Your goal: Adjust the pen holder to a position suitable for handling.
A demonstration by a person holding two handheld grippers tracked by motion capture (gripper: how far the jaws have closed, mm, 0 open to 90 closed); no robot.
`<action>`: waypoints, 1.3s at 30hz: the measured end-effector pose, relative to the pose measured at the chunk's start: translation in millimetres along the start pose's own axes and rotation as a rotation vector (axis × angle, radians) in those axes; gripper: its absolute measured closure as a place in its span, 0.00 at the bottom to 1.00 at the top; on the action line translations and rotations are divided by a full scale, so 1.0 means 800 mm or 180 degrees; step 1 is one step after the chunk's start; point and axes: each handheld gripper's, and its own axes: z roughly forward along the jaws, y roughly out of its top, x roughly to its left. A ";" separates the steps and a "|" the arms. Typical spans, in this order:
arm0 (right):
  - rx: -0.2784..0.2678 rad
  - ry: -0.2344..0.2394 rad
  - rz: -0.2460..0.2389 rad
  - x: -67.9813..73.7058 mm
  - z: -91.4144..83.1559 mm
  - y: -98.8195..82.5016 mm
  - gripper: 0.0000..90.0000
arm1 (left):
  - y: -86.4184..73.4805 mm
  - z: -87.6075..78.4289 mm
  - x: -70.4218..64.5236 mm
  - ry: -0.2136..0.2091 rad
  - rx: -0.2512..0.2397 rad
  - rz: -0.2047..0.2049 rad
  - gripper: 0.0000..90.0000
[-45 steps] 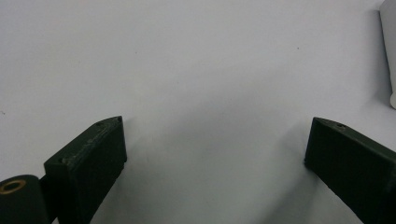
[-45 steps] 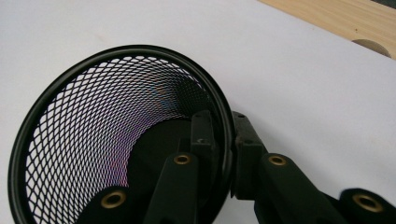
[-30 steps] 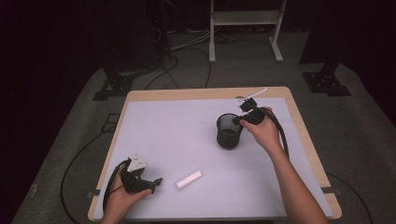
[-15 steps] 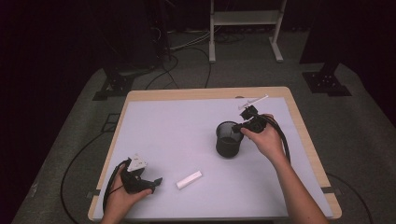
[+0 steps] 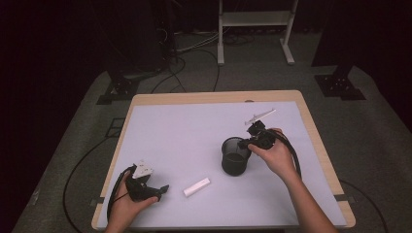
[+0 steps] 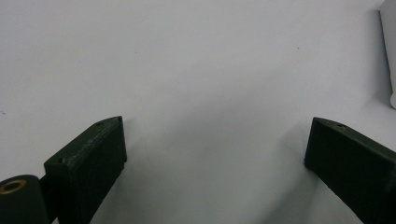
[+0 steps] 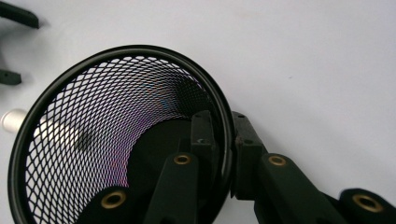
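Near left: left gripper (image 5: 163, 188) rests low on the table (image 5: 175, 131), jaws spread wide, nothing between them, hand idle. White stick (image 5: 197, 186) lies just right of it. Farther right: right gripper (image 7: 224, 154) is clamped on the rim of the mesh cup (image 5: 235, 156), one jaw inside, one outside, wrist angled down. Looks like the cup-moving step; next move likely needs the cup set near the stick, kept upright.

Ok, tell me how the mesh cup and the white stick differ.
The mesh cup is black and see-through; the white stick is pale and solid. The cup stands upright, the stick lies flat. The right tool is clamped on the cup's rim; the stick lies free, beside the open left tool. Both rest on the table.
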 end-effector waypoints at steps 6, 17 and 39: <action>0.0032 0.0038 -0.0050 0.010 0.006 -0.007 0.90 | 0.000 0.000 0.000 0.0003 0.0000 0.0009 0.05; -0.0008 0.0096 -0.0161 0.031 0.011 -0.012 0.90 | 0.000 0.000 0.000 -0.0001 0.0004 0.0003 0.05; -0.0045 0.0148 -0.0227 0.042 0.017 -0.013 0.85 | 0.000 0.000 0.000 -0.0005 0.0011 -0.0001 0.05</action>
